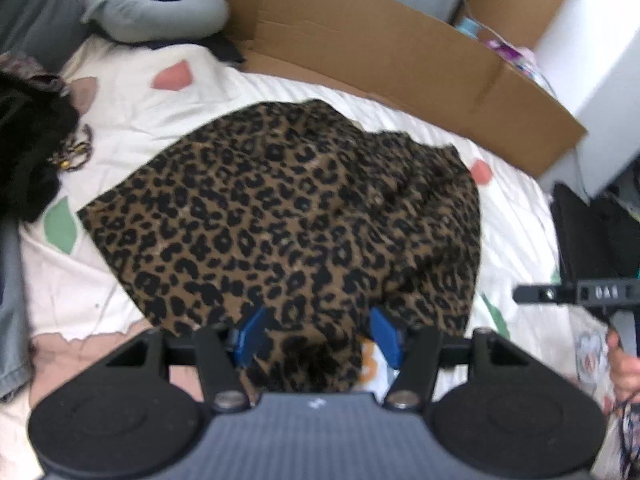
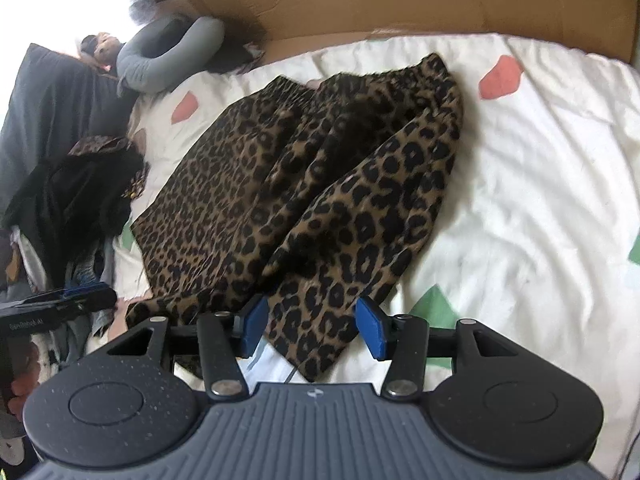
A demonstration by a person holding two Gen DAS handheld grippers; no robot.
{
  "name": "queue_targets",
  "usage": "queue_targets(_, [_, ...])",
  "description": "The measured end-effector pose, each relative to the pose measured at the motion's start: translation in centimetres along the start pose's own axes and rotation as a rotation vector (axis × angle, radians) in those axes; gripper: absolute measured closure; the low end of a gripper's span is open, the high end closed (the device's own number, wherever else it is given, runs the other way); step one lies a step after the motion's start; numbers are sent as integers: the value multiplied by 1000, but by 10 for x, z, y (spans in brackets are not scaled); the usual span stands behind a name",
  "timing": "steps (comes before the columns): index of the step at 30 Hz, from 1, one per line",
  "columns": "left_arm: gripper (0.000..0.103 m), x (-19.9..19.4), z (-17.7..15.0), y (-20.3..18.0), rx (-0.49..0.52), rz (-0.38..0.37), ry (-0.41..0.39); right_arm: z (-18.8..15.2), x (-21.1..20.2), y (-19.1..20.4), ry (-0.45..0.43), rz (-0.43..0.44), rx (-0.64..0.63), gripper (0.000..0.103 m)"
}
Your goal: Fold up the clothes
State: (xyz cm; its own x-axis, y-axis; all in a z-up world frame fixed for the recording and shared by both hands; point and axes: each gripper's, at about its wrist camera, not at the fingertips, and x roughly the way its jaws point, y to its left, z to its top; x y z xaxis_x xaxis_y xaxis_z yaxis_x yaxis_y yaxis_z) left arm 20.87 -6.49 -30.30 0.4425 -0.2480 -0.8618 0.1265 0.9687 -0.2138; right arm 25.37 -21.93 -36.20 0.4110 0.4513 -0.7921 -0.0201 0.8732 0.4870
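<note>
A leopard-print garment [image 1: 280, 208] [image 2: 320, 184] lies spread and partly bunched on the white patterned bedsheet [image 1: 140, 92] [image 2: 520, 200]. My left gripper [image 1: 319, 332] hovers over its near edge, blue pads wide apart, with a fold of the cloth between them but not pinched. My right gripper [image 2: 312, 330] stands open over the garment's near right corner, which lies flat on the sheet between the pads. In the left wrist view, the right tool's black body [image 1: 576, 294] shows at the right edge. The left tool [image 2: 60, 300] shows at the left edge of the right wrist view.
A flattened cardboard box [image 1: 380, 40] [image 2: 400, 0] lines the far side of the bed. A grey curved pillow [image 1: 152, 12] [image 2: 168, 48] lies at the far left. A dark pile of clothes [image 1: 28, 152] [image 2: 72, 192] sits left of the garment. A hand [image 1: 624, 364] grips the right tool.
</note>
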Motion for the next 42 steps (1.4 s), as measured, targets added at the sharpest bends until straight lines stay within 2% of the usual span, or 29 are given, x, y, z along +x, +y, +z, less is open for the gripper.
queue_targets(8, [41,16,-45,0,67,-27,119,-21,33,-12,101,14,26,47])
queue_targets(11, [39,25,-60,-2,89,-59,159,-29,47,-19,138,40,57,47])
queue_targets(13, [38,35,-67,-2,90,-79,170,-33,54,-23,149,51,77,41])
queue_targets(15, [38,48,-73,-3,99,-74,171,-34,61,-26,153,57,95,36])
queue_targets(19, [38,66,-78,-5,140,-12,131,-34,72,-30,153,65,126,27])
queue_targets(21, [38,71,-78,-8,171,29,100,-32,78,-29,147,64,134,26])
queue_targets(24, [36,76,-72,-4,144,48,55,-26,85,-26,136,54,144,27])
queue_targets(26, [38,81,-69,-2,118,42,49,-21,90,-24,140,29,136,34])
queue_targets(27, [39,83,-68,-3,117,42,49,-18,92,-24,142,16,132,47])
queue_targets(28, [45,84,-67,-4,126,47,50,-16,94,-23,146,4,129,65])
queue_targets(29, [49,84,-66,-5,137,52,50,-14,98,-23,157,-1,130,76])
queue_targets(30, [58,84,-65,-5,140,55,50,-13,100,-23,167,-5,131,92])
queue_targets(31, [67,84,-64,-4,136,56,50,-12,100,-24,169,0,138,97])
queue_targets(34, [88,80,-59,3,92,49,45,-10,96,-26,168,-3,148,103])
queue_targets(37, [95,76,-55,9,42,18,48,-9,85,-28,155,-15,144,103])
queue_targets(42, [98,64,-49,16,-36,-46,50,-10,58,-32,128,-23,149,103])
